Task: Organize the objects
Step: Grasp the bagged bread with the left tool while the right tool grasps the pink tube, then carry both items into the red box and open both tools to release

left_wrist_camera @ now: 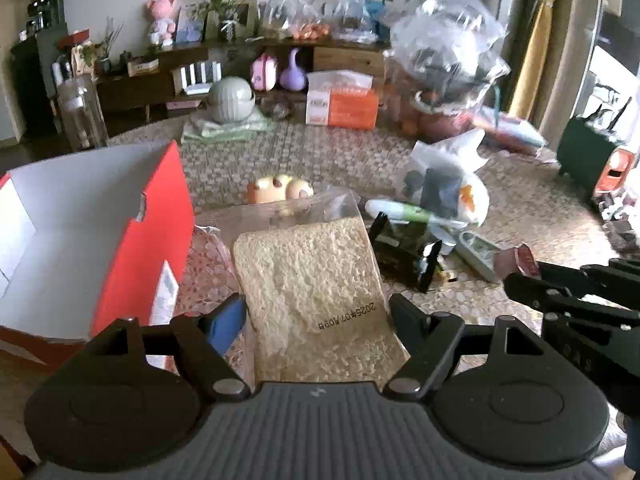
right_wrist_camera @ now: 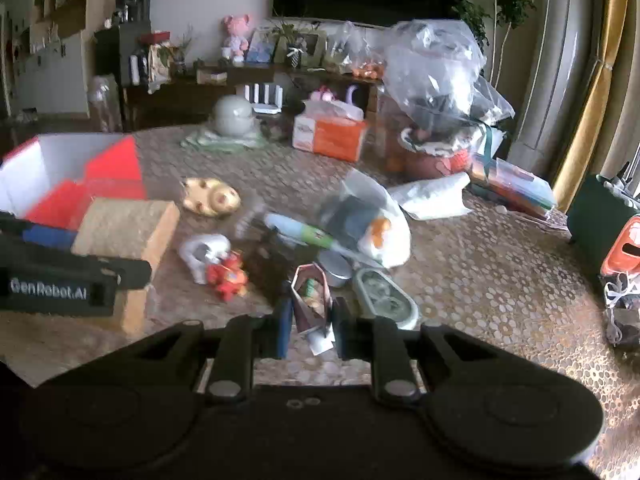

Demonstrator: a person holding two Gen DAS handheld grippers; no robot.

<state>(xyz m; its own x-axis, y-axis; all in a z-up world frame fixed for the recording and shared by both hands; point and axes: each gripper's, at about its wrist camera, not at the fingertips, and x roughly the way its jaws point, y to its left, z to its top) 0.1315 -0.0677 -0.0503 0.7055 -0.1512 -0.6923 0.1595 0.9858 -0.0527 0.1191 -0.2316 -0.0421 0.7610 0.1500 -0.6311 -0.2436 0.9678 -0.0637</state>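
A round table with a honeycomb-patterned cloth [right_wrist_camera: 500, 272] carries a scatter of household things. Places below are given relative to the one red cardboard box [left_wrist_camera: 132, 240], which stands open at the table's left edge, white inside.

Just to the right of the box, the left gripper [left_wrist_camera: 318, 316] clamps one bagged slice of bread [left_wrist_camera: 316, 280] by its near end; its two fingers, one with a blue pad [left_wrist_camera: 226, 326], press the clear bag's sides. In the right wrist view the bread [right_wrist_camera: 124, 232] appears lifted, close beside the box [right_wrist_camera: 80, 176].

Beyond the bread from the box lies one yellow-and-brown plush toy [right_wrist_camera: 210, 196]. Further right of the box comes a loose heap: one small white figure [right_wrist_camera: 204, 254], one red toy [right_wrist_camera: 228, 276] touching it, one dark wrapped packet [left_wrist_camera: 404, 254], one white-and-green tube [left_wrist_camera: 412, 212], one grey oval case [right_wrist_camera: 386, 294], and one white bag with an orange print [left_wrist_camera: 452, 192].

The right gripper [right_wrist_camera: 312, 320] sits at the near edge of this heap, well to the right of the box. Its two fingers stand narrowly apart on either side of one small maroon pouch [right_wrist_camera: 311, 300]; whether they actually touch it cannot be told.

Far behind the box stand one orange tissue box [left_wrist_camera: 342, 106], one grey round pot [left_wrist_camera: 232, 100] and one large clear plastic bag [left_wrist_camera: 444, 48].
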